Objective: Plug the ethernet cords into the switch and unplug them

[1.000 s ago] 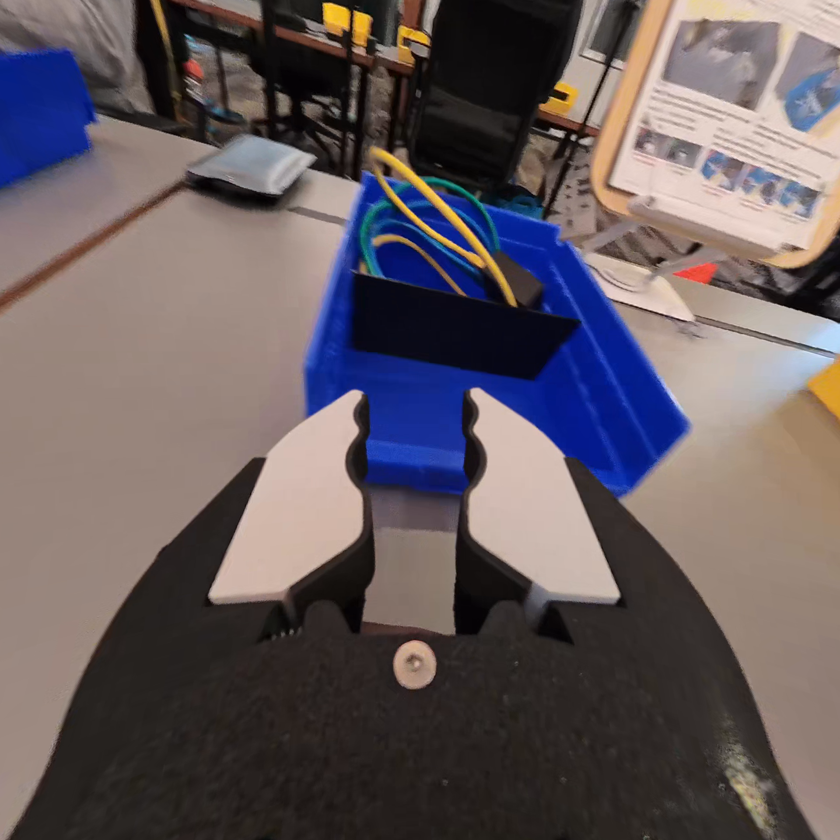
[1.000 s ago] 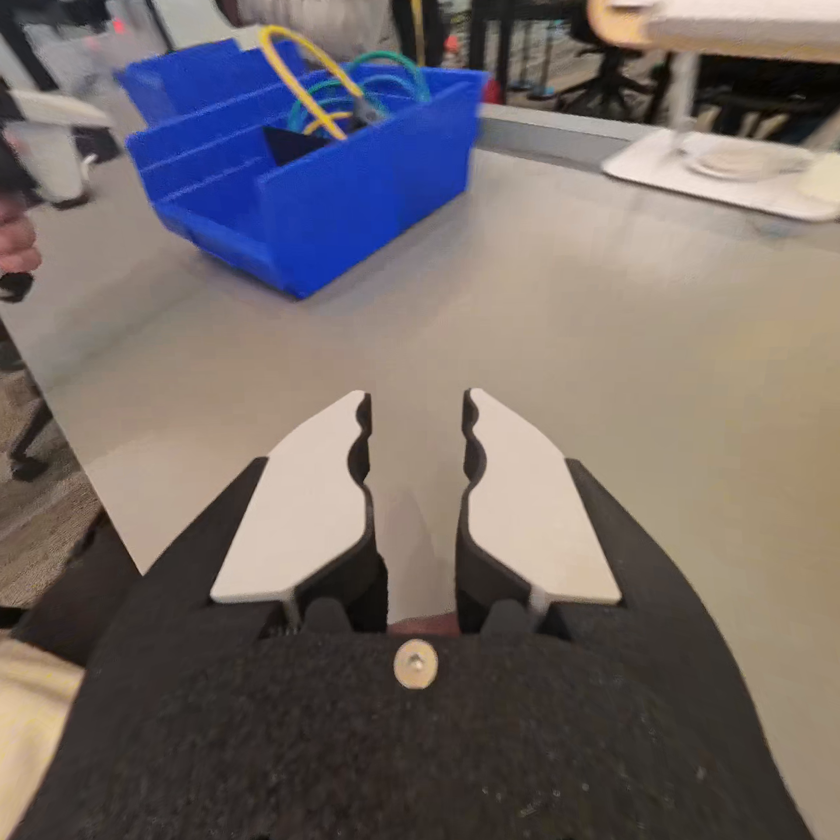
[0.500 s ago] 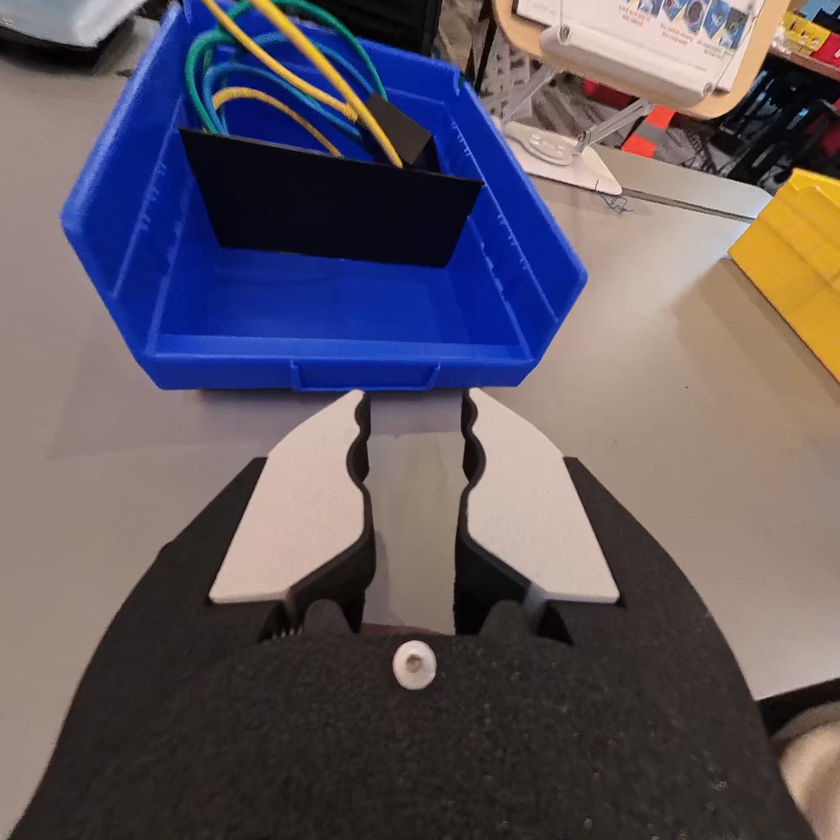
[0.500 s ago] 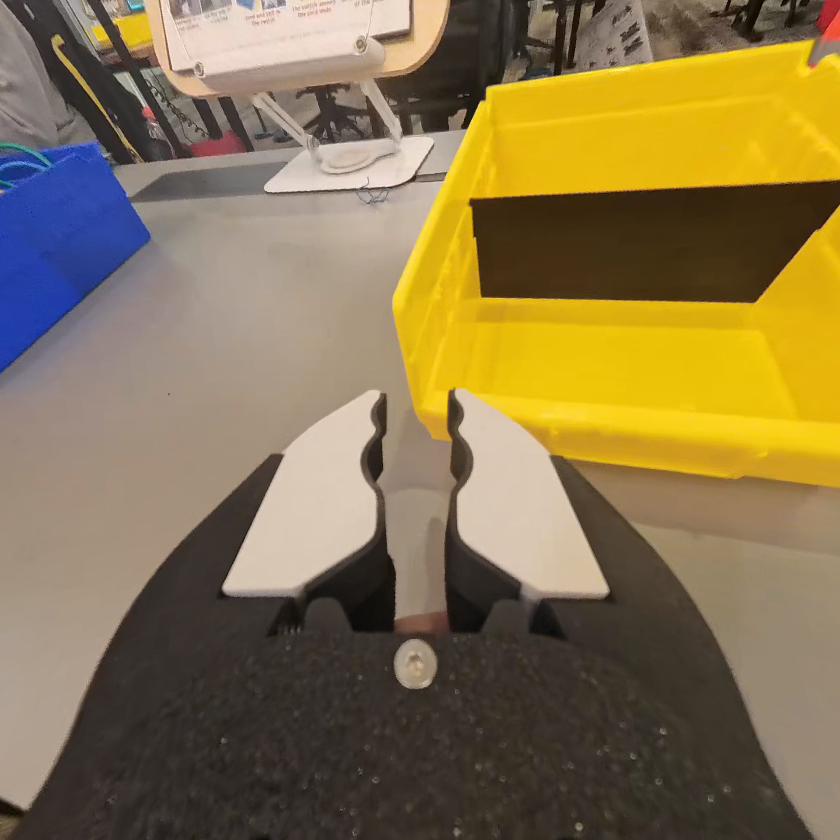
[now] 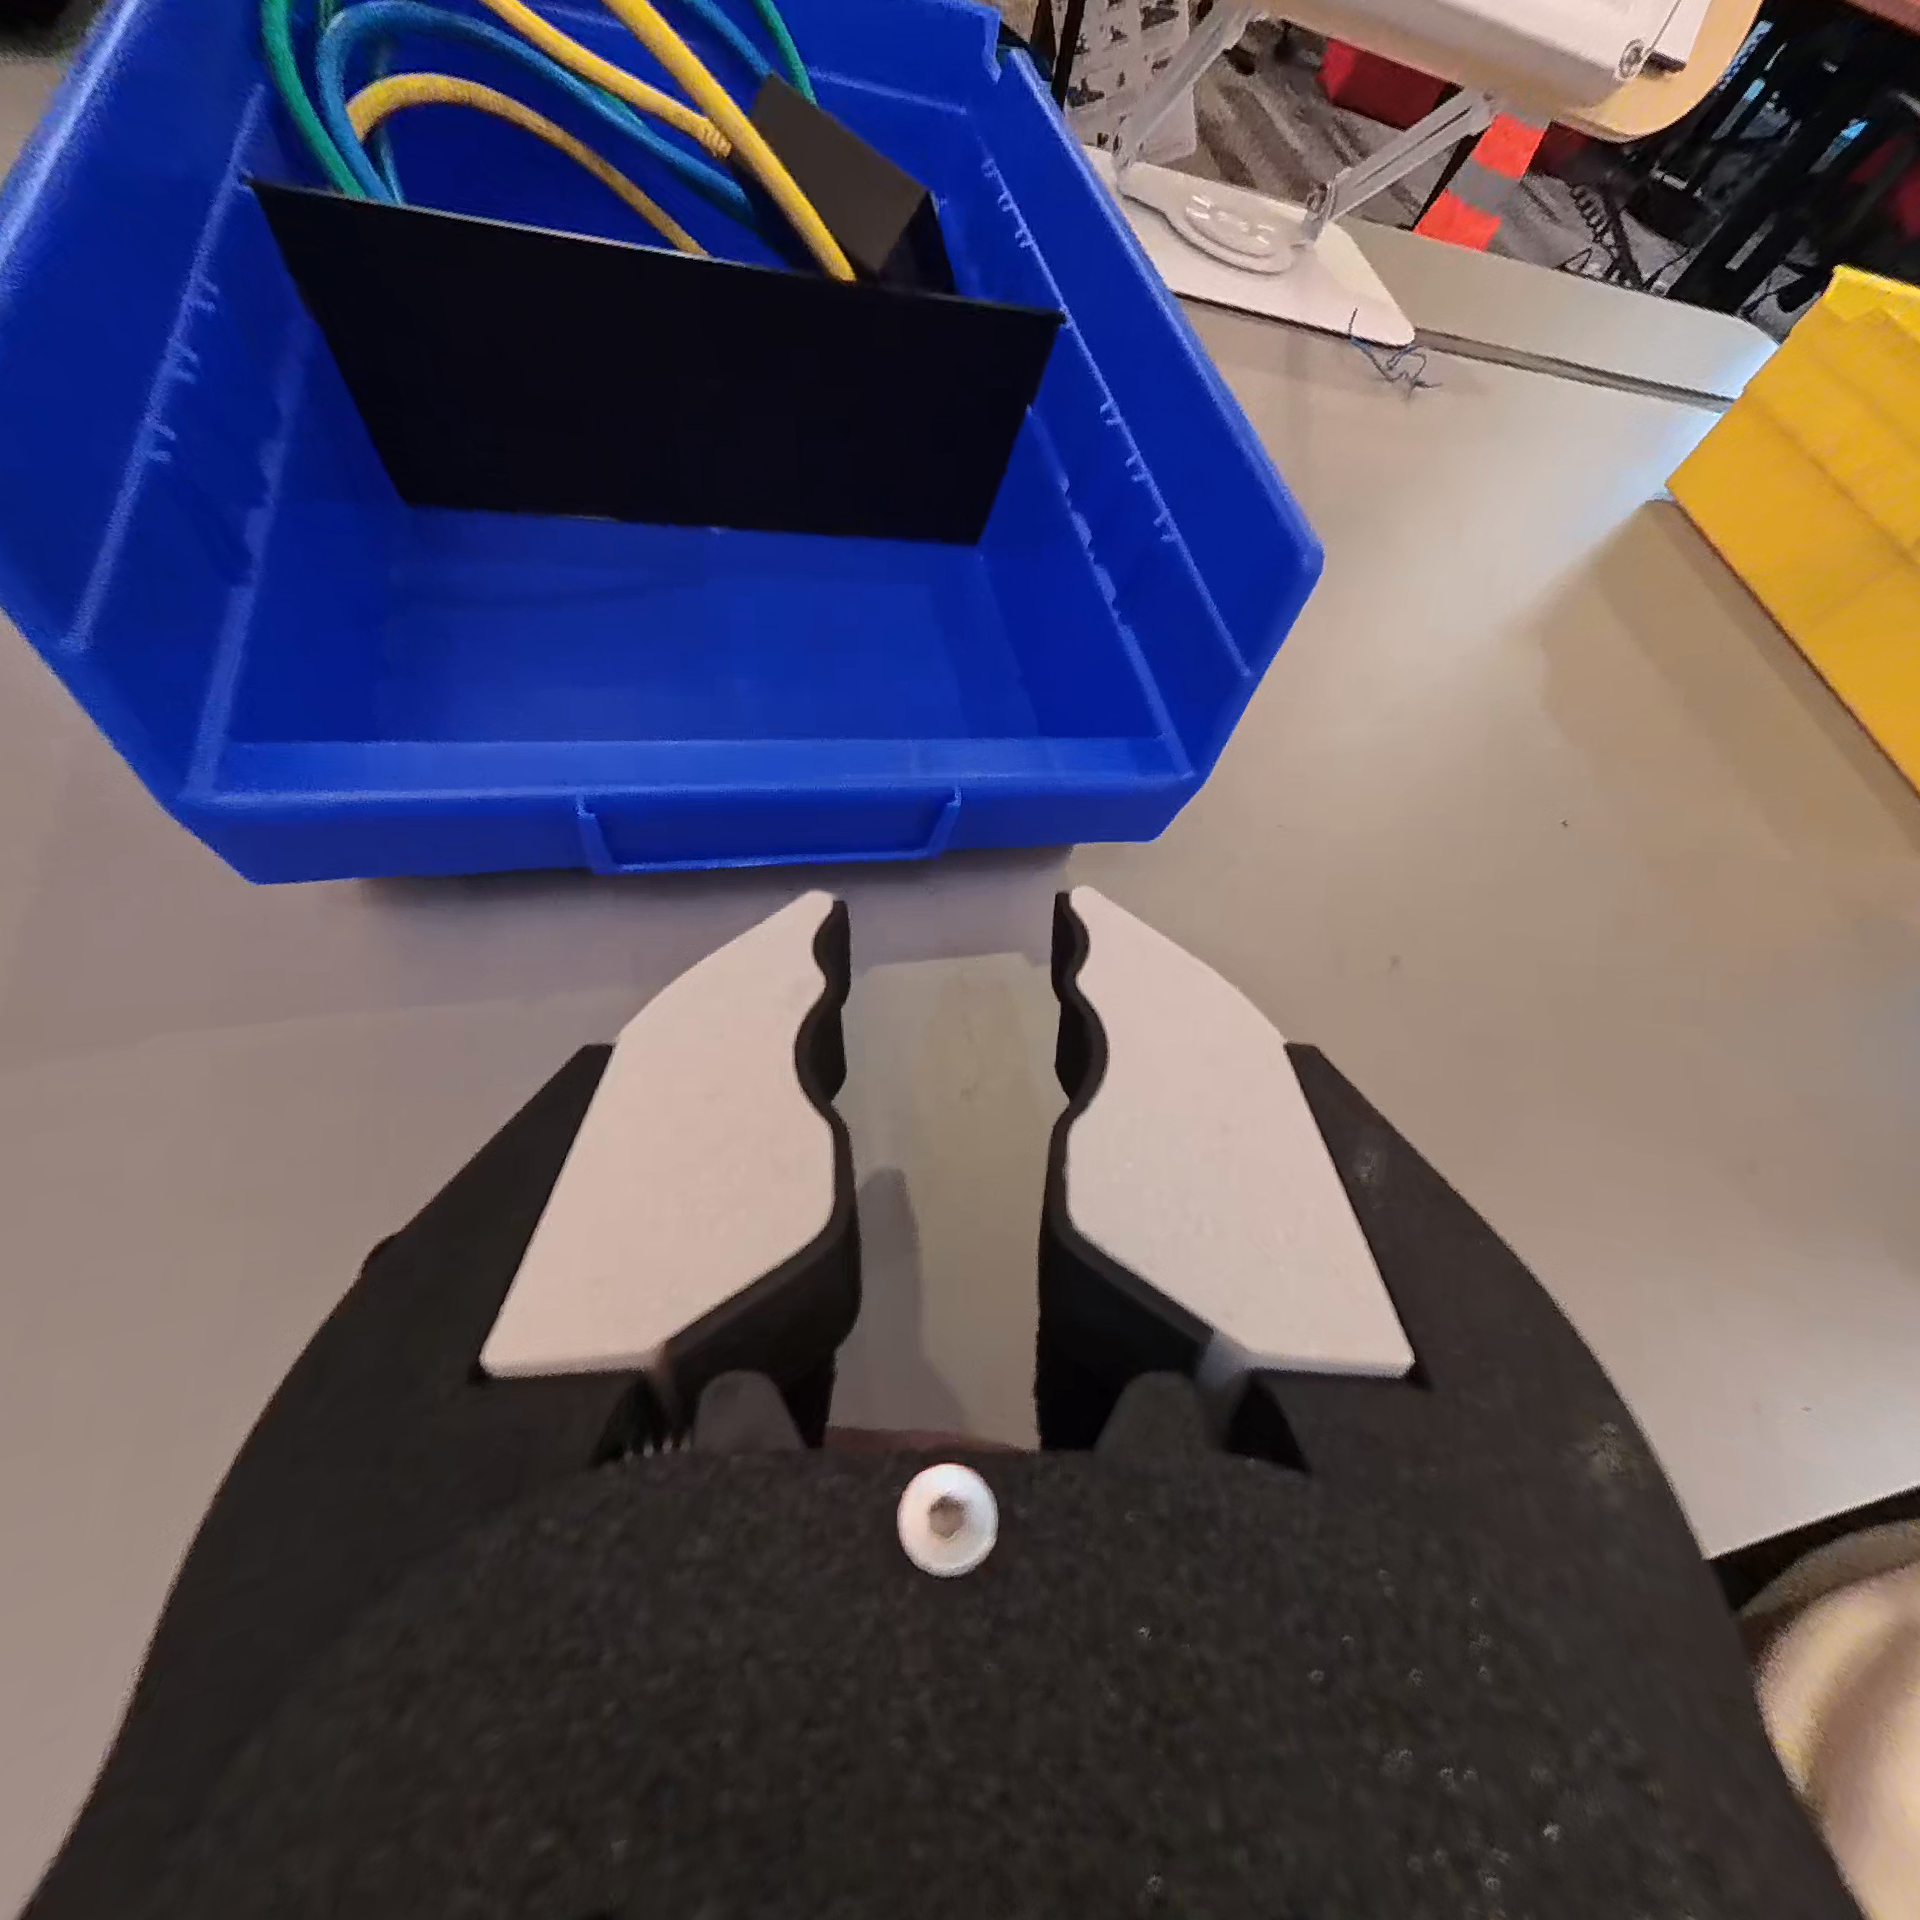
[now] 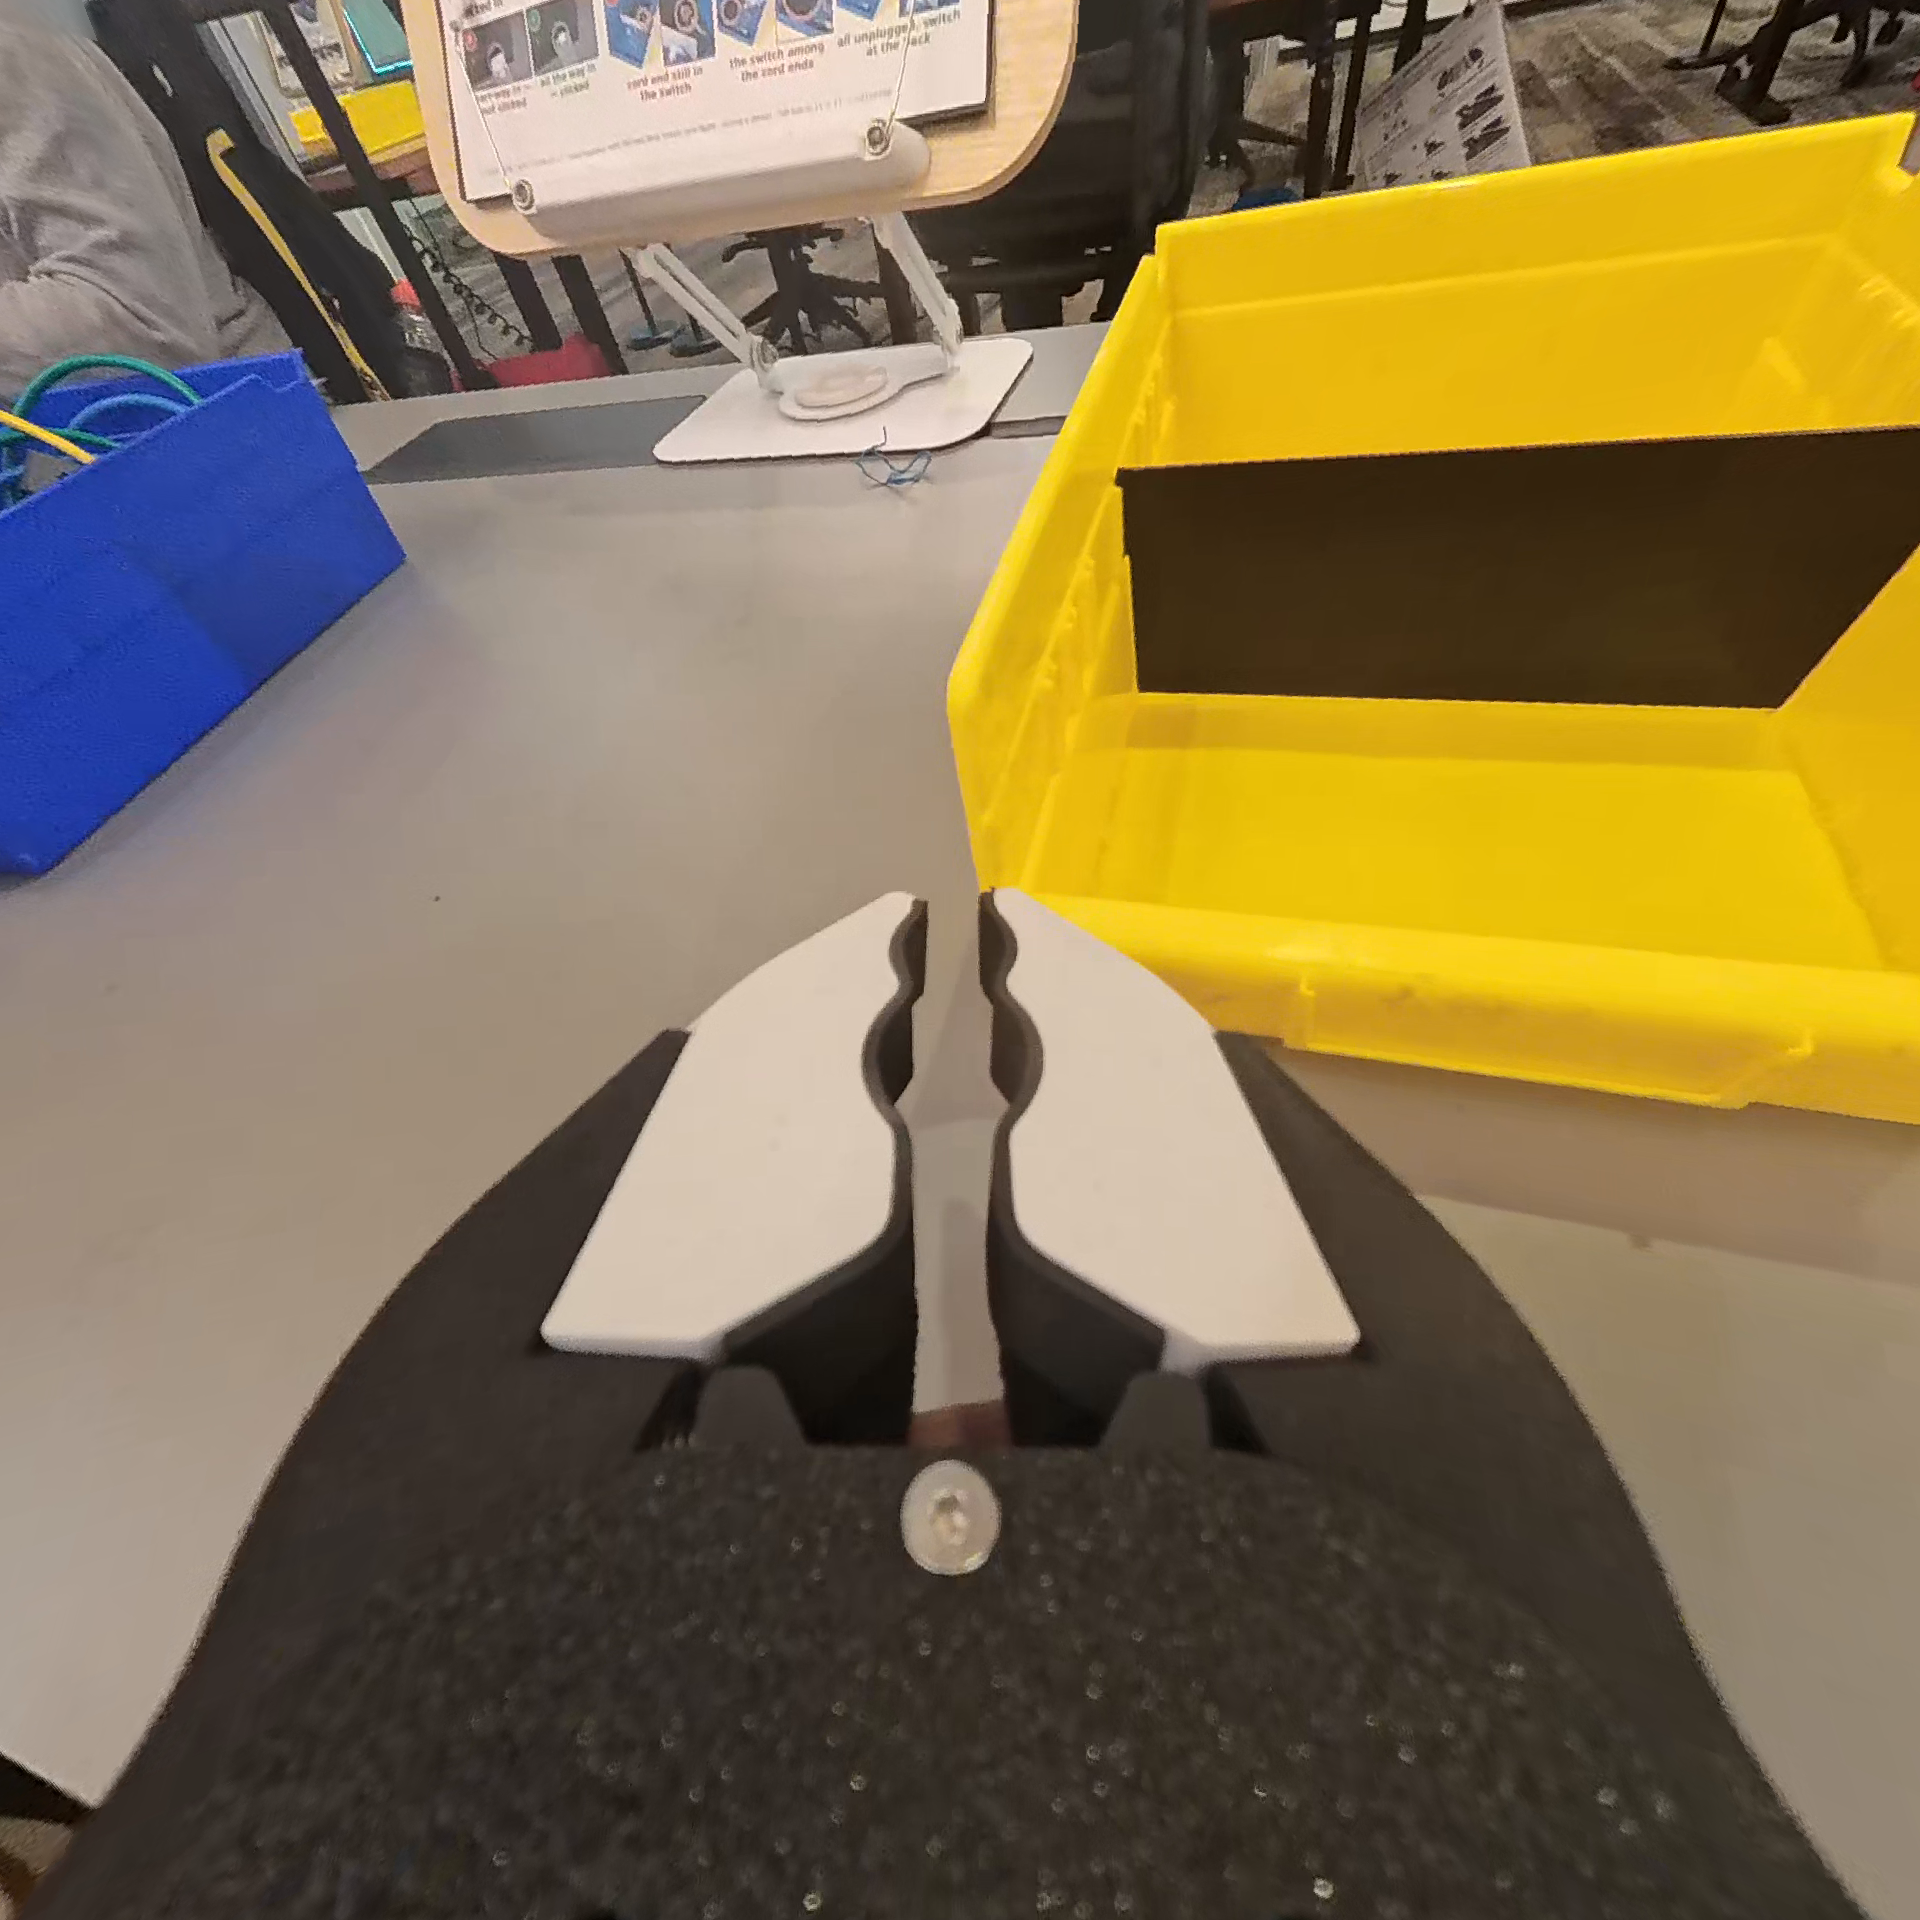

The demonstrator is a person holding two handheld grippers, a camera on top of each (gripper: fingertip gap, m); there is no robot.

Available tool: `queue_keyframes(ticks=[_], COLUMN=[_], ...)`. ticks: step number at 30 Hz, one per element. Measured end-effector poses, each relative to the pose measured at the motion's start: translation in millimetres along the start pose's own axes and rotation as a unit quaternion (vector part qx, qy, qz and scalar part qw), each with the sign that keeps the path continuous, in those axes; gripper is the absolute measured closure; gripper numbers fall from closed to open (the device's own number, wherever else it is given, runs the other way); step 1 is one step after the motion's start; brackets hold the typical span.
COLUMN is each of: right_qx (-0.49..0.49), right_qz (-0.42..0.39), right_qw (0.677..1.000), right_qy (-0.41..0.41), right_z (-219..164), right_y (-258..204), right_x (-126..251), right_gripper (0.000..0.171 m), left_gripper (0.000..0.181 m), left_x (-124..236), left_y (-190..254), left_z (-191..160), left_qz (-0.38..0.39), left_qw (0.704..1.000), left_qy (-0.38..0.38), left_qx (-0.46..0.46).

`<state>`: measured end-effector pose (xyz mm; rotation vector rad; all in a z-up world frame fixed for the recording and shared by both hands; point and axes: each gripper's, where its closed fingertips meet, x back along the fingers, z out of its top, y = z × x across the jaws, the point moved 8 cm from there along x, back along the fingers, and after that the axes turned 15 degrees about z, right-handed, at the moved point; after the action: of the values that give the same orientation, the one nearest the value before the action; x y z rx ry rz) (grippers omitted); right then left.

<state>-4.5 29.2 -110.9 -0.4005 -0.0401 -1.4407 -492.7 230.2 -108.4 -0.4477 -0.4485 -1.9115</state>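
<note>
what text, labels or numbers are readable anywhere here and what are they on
Sheet clipped to the wooden board: printed captions under small pictures, partly legible; I don't quote writing.
Paper behind the yellow bin: print too small to read.
Blue bin and yellow bin: no label or number visible.

The left gripper (image 5: pixel 948 914) hovered agape over the surface (image 5: pixel 1455 727), just short of the bin (image 5: pixel 675 800) holding cords (image 5: pixel 540 114).

The grey table (image 6: pixel 623 727) carries a blue bin (image 5: pixel 675 769) (cords inside) and a yellow bin (image 6: pixel 1455 997).
</note>
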Motion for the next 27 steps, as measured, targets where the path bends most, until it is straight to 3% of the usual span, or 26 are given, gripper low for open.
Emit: queue_keyframes(ticks=[24,27], right_qx=[0.014,0.014], right_qz=[0.012,0.010], right_qw=[1.000,1.000], right_qy=[-0.024,-0.024], right_z=[-3.9,-4.6], right_y=[-7.8,-8.9], right_x=[-6.6,-7.2], right_gripper=[0.162,0.160], left_gripper=[0.145,0.148], left_x=[-3.4,1.4], left_y=[6.7,11.5], left_z=[-4.2,12.6], left_qz=[-0.014,-0.029], left_qw=[1.000,0.999], left_qy=[-0.019,0.026], left_qx=[-0.016,-0.010])
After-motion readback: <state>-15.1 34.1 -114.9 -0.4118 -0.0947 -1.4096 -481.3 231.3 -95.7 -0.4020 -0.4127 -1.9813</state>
